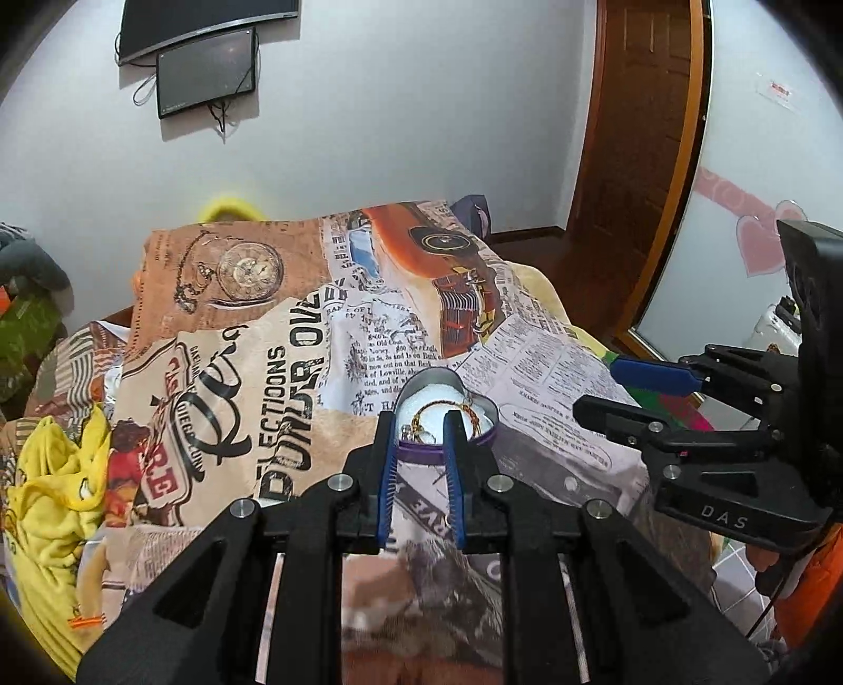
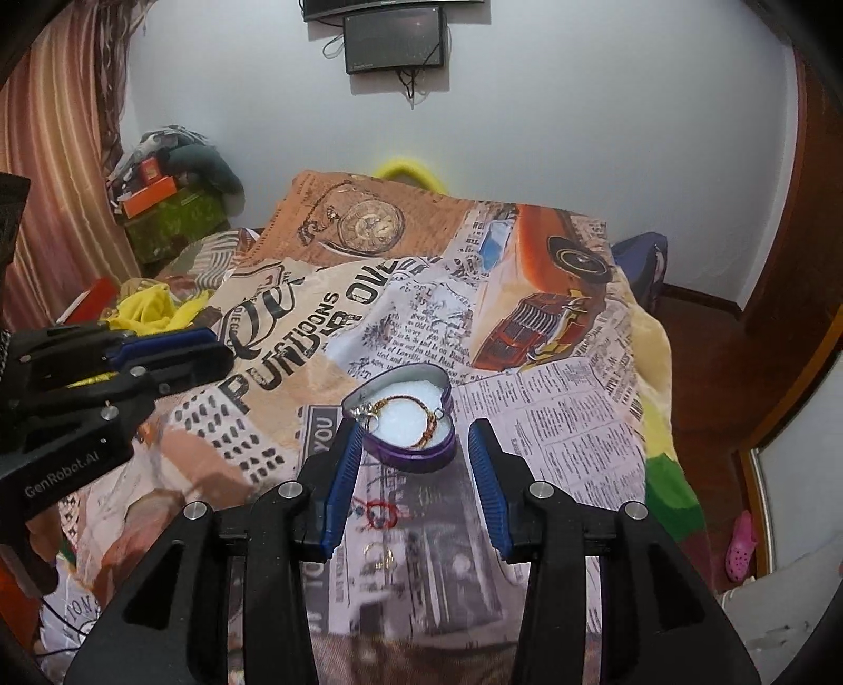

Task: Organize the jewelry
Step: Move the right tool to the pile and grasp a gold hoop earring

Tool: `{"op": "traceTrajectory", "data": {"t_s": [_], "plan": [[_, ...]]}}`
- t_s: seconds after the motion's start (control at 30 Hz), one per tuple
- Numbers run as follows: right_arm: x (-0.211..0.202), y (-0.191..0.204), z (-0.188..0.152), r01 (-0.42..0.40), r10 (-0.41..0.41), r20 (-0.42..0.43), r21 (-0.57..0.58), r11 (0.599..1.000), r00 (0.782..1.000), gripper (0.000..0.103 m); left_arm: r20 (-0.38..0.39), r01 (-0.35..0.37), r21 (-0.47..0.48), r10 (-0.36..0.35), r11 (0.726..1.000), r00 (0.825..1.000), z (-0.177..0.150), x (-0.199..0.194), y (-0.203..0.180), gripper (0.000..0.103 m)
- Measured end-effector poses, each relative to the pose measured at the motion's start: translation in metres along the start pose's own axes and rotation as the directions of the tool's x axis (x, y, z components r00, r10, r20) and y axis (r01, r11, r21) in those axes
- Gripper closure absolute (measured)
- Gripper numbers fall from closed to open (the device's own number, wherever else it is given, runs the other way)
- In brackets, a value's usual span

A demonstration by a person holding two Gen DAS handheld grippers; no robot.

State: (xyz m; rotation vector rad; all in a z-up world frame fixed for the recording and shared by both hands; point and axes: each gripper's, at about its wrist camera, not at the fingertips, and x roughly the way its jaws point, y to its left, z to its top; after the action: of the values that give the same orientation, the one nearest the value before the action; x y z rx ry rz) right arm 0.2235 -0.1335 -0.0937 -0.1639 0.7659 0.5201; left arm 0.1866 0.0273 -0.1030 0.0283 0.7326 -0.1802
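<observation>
A purple heart-shaped tin [image 2: 416, 453] with white lining sits open on the printed bedspread. A gold and red bracelet [image 2: 429, 421] and small gold pieces lie inside it. It also shows in the left wrist view [image 1: 477, 403]. A red string bracelet [image 2: 380, 514] and gold earrings [image 2: 378, 554] lie on the cloth between my right fingers. My right gripper [image 2: 418, 437] is open, just short of the tin. My left gripper [image 1: 419, 421] is open with a narrow gap, above the tin's near edge, holding nothing. Each gripper shows in the other's view.
The printed bedspread [image 2: 553, 421] covers the bed. Yellow clothing [image 1: 47, 490] lies at the left. Boxes and clothes [image 2: 163, 195] are stacked at the far left by a curtain. A wooden door [image 1: 643, 116] stands at the right. Screens [image 2: 395, 39] hang on the wall.
</observation>
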Motion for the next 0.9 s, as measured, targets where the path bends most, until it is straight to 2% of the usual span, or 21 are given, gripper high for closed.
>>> {"op": "traceTrajectory", "data": {"t_s": [0.13, 0.37, 0.53, 0.77, 0.9], "plan": [[-0.007, 0.002, -0.01, 0.002, -0.002, -0.008, 0.004, 1.0, 1.0, 0.065, 0.007, -0.008, -0.01, 0.008, 1.0, 1.0, -0.008, -0.008, -0.002, 0.07], [-0.008, 0.003, -0.028, 0.01, -0.009, -0.037, 0.016, 1.0, 0.999, 0.065, -0.025, -0.003, -0.016, 0.002, 1.0, 1.0, -0.026, -0.007, -0.002, 0.07], [0.005, 0.004, -0.046, 0.007, -0.004, -0.095, 0.029, 1.0, 0.995, 0.064, -0.086, 0.002, -0.039, -0.006, 0.999, 0.996, -0.043, 0.011, 0.004, 0.07], [0.041, 0.01, -0.071, -0.022, 0.025, -0.215, 0.013, 1.0, 0.976, 0.064, -0.164, 0.012, -0.059, -0.022, 0.998, 0.986, -0.069, 0.033, 0.008, 0.07], [0.057, 0.012, -0.078, -0.039, 0.042, -0.255, 0.014, 0.999, 0.966, 0.065, -0.201, 0.016, -0.074, -0.03, 0.997, 0.979, -0.081, 0.045, 0.01, 0.07]]}}
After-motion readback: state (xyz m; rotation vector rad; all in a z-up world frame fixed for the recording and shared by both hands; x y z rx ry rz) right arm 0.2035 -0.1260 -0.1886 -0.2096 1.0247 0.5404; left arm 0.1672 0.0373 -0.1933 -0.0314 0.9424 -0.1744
